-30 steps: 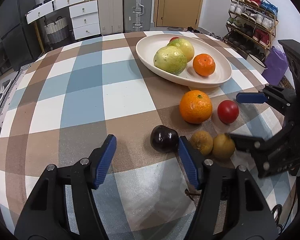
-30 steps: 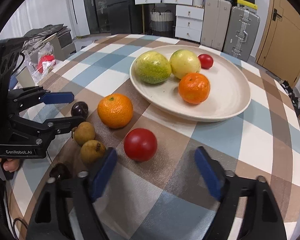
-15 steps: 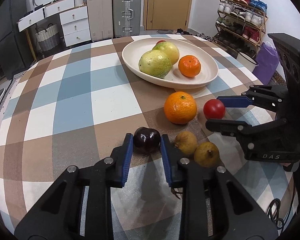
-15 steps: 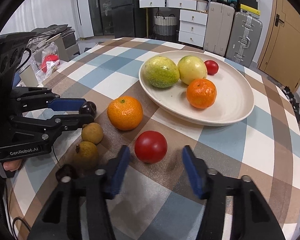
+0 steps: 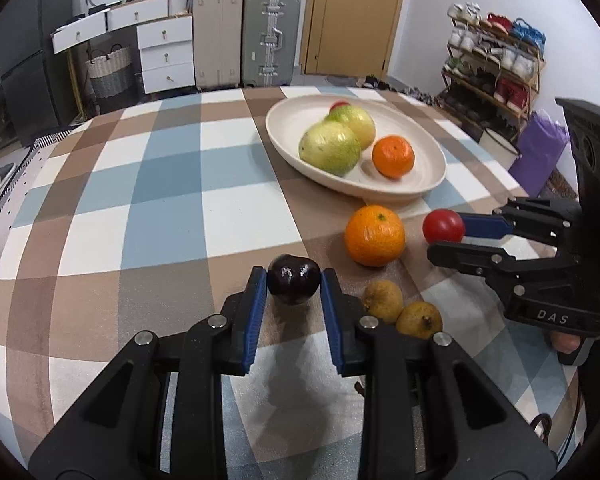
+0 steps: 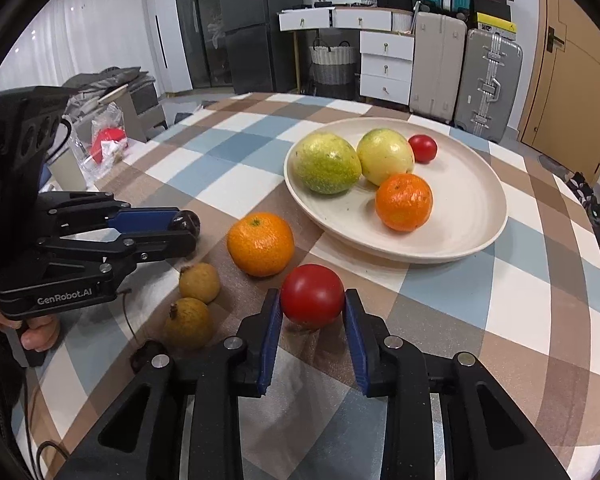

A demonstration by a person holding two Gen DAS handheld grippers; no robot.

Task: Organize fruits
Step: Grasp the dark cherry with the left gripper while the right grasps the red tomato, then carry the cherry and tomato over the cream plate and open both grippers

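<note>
Fruits lay around one landmark — the cream plate (image 6: 476, 236) on the checked table (image 5: 172, 200). On it sat 2 green-yellow fruits (image 6: 326, 168), an orange (image 6: 404, 202) and a small red fruit (image 6: 423, 148). Near its front rim (off the plate) lay a second orange (image 5: 375, 235) and 2 brown fruits (image 5: 383, 301). The left gripper (image 5: 294, 285) was clamped on a dark plum (image 5: 294, 283); the right gripper (image 6: 312, 300) had just closed — its pads pressed a red tomato (image 6: 312, 295).
</note>
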